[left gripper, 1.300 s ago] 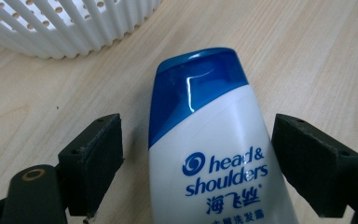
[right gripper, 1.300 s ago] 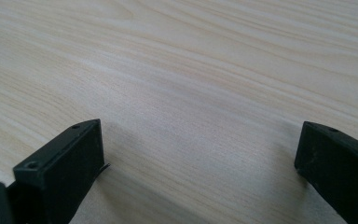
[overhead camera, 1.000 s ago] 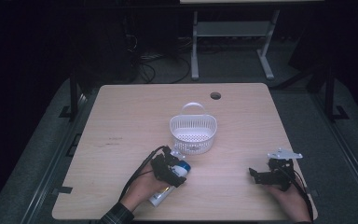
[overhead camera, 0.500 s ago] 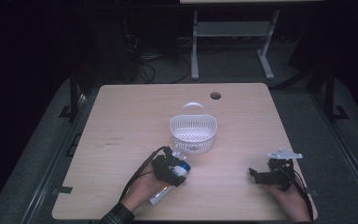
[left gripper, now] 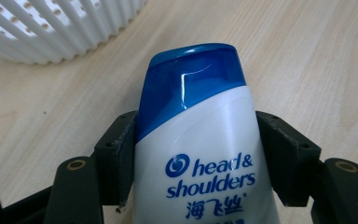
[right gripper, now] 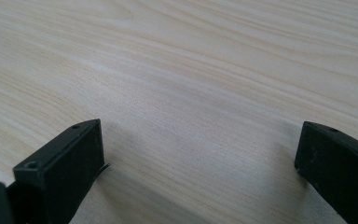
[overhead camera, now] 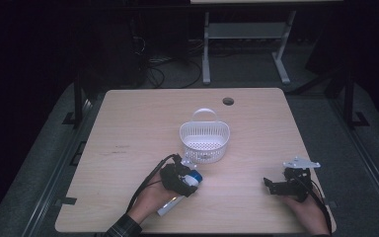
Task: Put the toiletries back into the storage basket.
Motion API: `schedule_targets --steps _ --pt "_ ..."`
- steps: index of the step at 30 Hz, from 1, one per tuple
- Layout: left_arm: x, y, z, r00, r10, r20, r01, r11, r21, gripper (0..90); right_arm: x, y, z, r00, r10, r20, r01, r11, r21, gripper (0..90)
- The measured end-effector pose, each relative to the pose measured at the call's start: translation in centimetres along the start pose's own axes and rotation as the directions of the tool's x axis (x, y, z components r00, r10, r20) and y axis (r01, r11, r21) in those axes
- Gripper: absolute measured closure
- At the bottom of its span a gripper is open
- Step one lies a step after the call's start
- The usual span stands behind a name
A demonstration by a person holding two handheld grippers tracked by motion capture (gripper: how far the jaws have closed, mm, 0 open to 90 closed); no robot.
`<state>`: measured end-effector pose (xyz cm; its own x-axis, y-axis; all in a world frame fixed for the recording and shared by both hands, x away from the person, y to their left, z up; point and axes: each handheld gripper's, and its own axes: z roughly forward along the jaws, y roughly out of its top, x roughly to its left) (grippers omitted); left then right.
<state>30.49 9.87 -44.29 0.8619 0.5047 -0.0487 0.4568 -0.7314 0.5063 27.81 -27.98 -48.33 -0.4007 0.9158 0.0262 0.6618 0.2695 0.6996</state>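
Observation:
A white shampoo bottle [left gripper: 200, 140] with a blue cap lies on the wooden table [overhead camera: 143, 123], its cap pointing toward the white basket [overhead camera: 205, 140]. My left gripper [overhead camera: 187, 177] straddles the bottle just below the cap; its jaws have just been closing and their pads now press on both sides of the bottle [overhead camera: 170, 205]. In the left gripper view the gripper [left gripper: 193, 154] holds the bottle, with the basket wall [left gripper: 51, 28] a short way ahead. My right gripper [overhead camera: 269, 185] rests low over the table at the front right, open, with bare wood between its jaws [right gripper: 198, 154].
The basket has a handle loop at its far side and stands mid-table. A round cable hole [overhead camera: 228, 101] sits near the table's far edge. A metal stand [overhead camera: 244, 44] is on the dark floor beyond the table.

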Motion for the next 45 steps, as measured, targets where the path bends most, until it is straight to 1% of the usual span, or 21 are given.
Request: schedule_targets --steps 2,8,10,13,14,18,19,21,23,24,25,26,28,33,35,36,37,38,39,44,45 --pt "0.3 -0.2 -0.8 0.9999 -0.007 0.011 0.007 0.9994 -0.035 34.5 0.0 0.0 0.0 1.0 0.0 0.0 0.0 1.0 0.0 0.8" --pt "0.9 -0.6 -2.0 0.9993 -0.008 0.035 0.011 0.9959 -0.089 34.6 0.0 0.0 0.0 1.0 0.0 0.0 0.0 1.0 0.0 0.7" --pt "1.1 -0.8 -2.6 0.9989 -0.007 0.046 0.013 0.9916 -0.128 34.6 0.0 0.0 0.0 1.0 0.0 0.0 0.0 1.0 0.0 0.8" --pt "1.3 -1.0 -3.0 0.9985 -0.005 0.054 0.013 0.9884 -0.151 34.7 0.0 0.0 0.0 1.0 0.0 0.0 0.0 1.0 0.0 0.8" --pt "1.6 -1.2 -3.4 0.9978 -0.002 0.067 0.013 0.9846 -0.174 34.7 0.0 0.0 0.0 1.0 0.0 0.0 0.0 1.0 0.0 0.8" --pt "1.8 -1.5 -4.0 0.9964 -0.004 0.085 0.021 0.9788 -0.204 34.8 0.0 0.0 0.0 1.0 0.0 0.0 0.0 1.0 0.0 0.8" --pt "1.9 -1.8 -4.4 0.9953 -0.002 0.097 0.024 0.974 -0.225 34.8 0.0 0.0 0.0 1.0 0.0 0.0 0.0 1.0 0.0 0.8" --pt "2.1 -2.0 -4.8 0.9943 0.002 0.107 0.024 0.9693 -0.245 34.8 0.0 0.0 0.0 1.0 0.0 0.0 0.0 1.0 0.0 0.8" --pt "2.2 -2.1 -5.0 0.9933 0.005 0.115 0.024 0.9678 -0.251 34.8 0.0 0.0 0.0 1.0 0.0 0.0 0.0 1.0 0.0 0.7" --pt "2.3 -2.2 -5.1 0.9923 0.005 0.123 0.028 0.9652 -0.26 34.8 0.0 0.0 0.0 1.0 0.0 0.0 0.0 1.0 0.0 0.7" --pt "2.5 -2.4 -5.5 0.9905 0.016 0.136 0.024 0.9588 -0.283 34.9 0.0 0.0 0.0 1.0 0.0 0.0 0.0 1.0 0.0 0.8" --pt "2.5 -2.4 -5.5 0.9905 0.016 0.136 0.024 0.9588 -0.283 34.9 0.0 0.0 0.0 1.0 0.0 0.0 0.0 1.0 0.0 0.8" --pt "2.8 -2.7 -5.9 0.9857 0.034 0.165 0.019 0.9504 -0.31 34.9 0.0 0.0 0.0 1.0 0.0 0.0 0.0 1.0 0.0 0.8" --pt "3.1 -3.2 -6.5 0.9798 0.064 0.19 0.007 0.9346 -0.356 34.9 0.0 0.0 0.0 1.0 0.0 0.0 0.0 1.0 0.0 0.7" --pt "3.2 -3.3 -6.6 0.979 0.068 0.192 0.005 0.9333 -0.359 34.9 0.0 0.0 0.0 1.0 0.0 0.0 0.0 1.0 0.0 0.7" --pt "3.4 -3.4 -6.8 0.9755 0.075 0.206 0.008 0.926 -0.378 34.9 0.0 0.0 0.0 1.0 0.0 0.0 0.0 1.0 0.0 0.8" --pt "3.4 -3.5 -6.9 0.9744 0.077 0.211 0.011 0.922 -0.387 34.9 0.0 0.0 0.0 1.0 0.0 0.0 0.0 1.0 0.0 0.8" --pt "3.4 -3.5 -6.9 0.9744 0.077 0.211 0.011 0.922 -0.387 34.9 0.0 0.0 0.0 1.0 0.0 0.0 0.0 1.0 0.0 0.8" --pt "3.6 -3.6 -7.2 0.9719 0.081 0.221 0.017 0.9132 -0.407 35.0 0.0 0.0 0.0 1.0 0.0 0.0 0.0 1.0 0.0 0.7" --pt "3.8 -4.0 -7.9 0.9674 0.101 0.232 0.013 0.895 -0.446 35.1 0.0 0.0 0.0 1.0 0.0 0.0 0.0 1.0 0.0 0.8" --pt "3.8 -4.0 -7.9 0.9674 0.101 0.232 0.013 0.895 -0.446 35.1 0.0 0.0 0.0 1.0 0.0 0.0 0.0 1.0 0.0 0.8"
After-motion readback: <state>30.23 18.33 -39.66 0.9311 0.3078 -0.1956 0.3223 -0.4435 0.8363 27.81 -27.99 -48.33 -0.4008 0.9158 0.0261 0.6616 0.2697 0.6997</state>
